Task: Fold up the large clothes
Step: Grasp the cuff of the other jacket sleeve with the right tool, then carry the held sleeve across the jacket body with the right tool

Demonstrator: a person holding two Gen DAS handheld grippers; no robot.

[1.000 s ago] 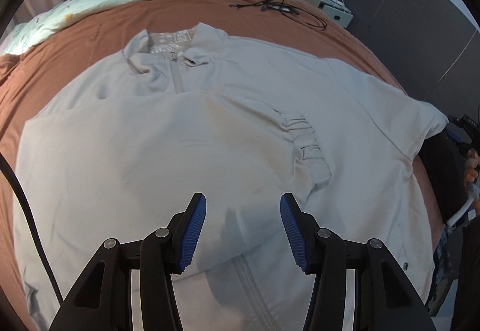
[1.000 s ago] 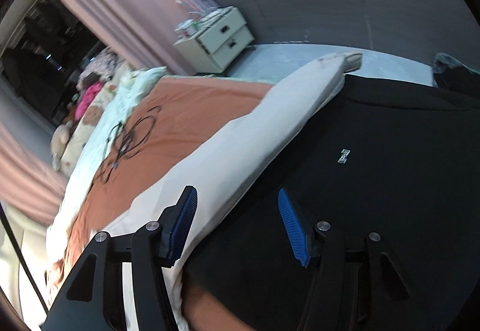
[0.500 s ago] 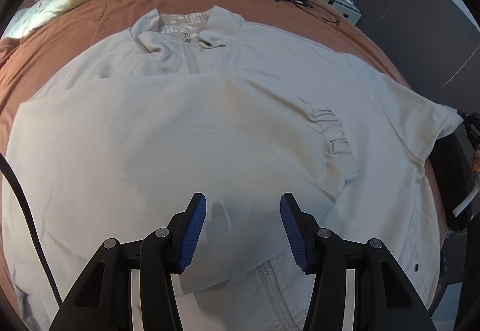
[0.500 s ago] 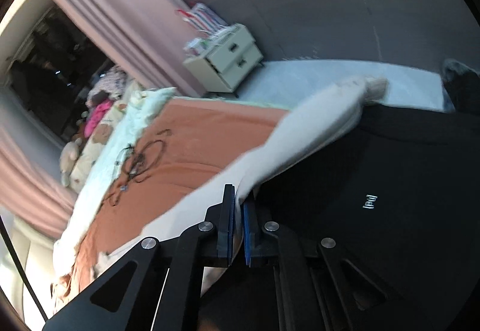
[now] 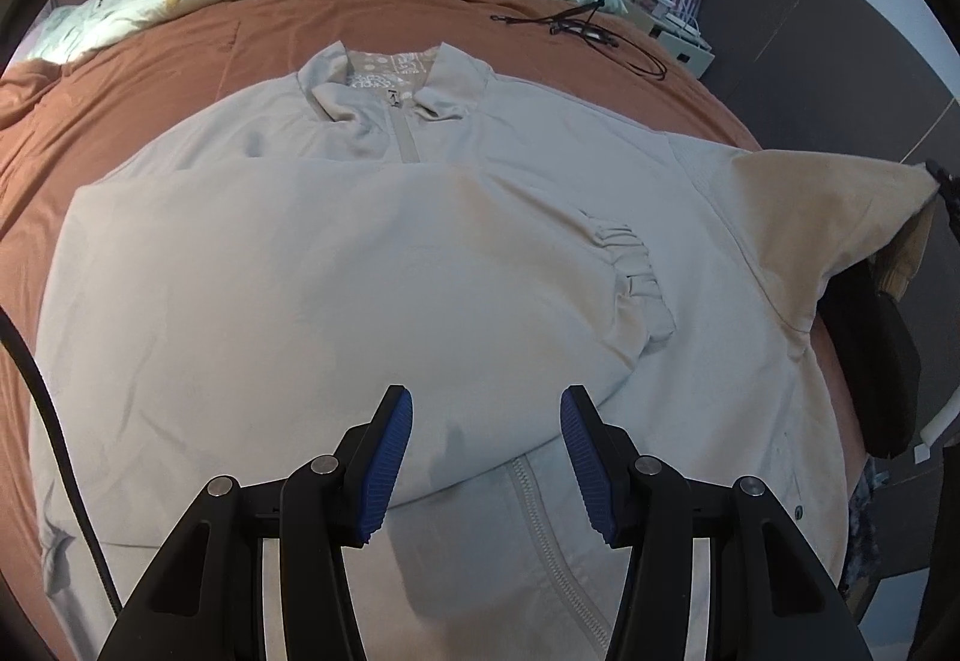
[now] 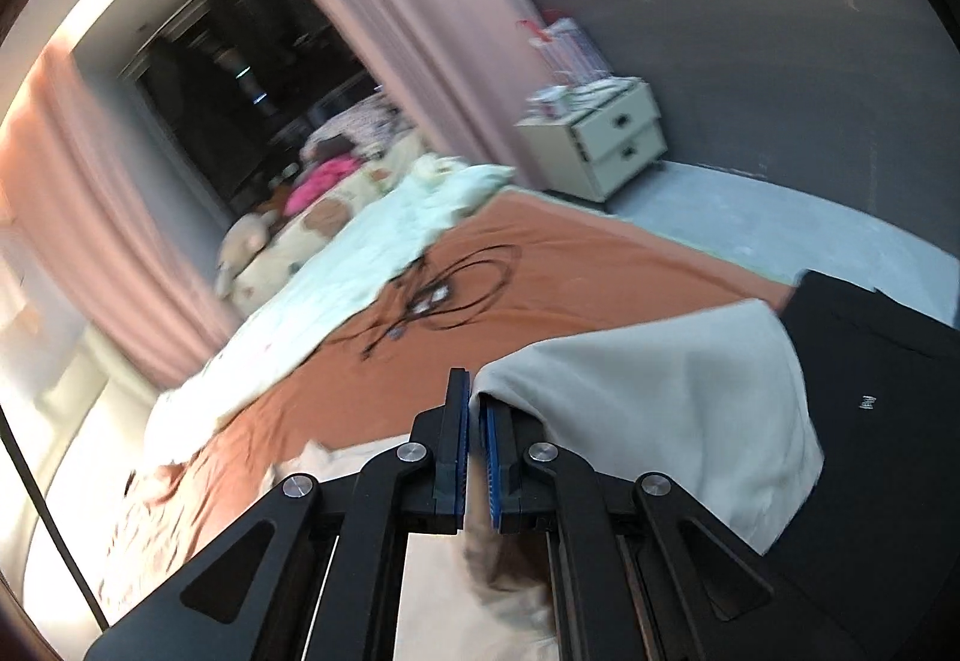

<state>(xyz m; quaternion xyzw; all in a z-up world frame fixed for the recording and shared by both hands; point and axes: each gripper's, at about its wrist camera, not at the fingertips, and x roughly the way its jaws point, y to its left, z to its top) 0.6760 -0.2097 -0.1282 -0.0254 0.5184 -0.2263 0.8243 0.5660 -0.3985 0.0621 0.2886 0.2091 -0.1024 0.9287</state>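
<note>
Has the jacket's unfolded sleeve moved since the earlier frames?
Yes. The sleeve, which lay flat at the bed's edge, is now lifted off the brown bedspread, pinched in the shut right gripper and drawn up toward the jacket's middle.

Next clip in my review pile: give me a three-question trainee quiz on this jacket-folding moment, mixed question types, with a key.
1. True or false: the left claw is clamped on the beige jacket.
2. Multiple choice: what is pinched in the right claw?
A) the black cable
B) the jacket's unfolded sleeve
C) the mint blanket
3. Fill in: the other sleeve lies folded across the jacket's chest, its gathered ____ pointing toward the lifted sleeve.

Key
1. False: its jaws stand apart above the fabric, gripping nothing.
2. B: the pads are closed on the sleeve's edge, lifted off the brown bedspread.
3. cuff
</note>
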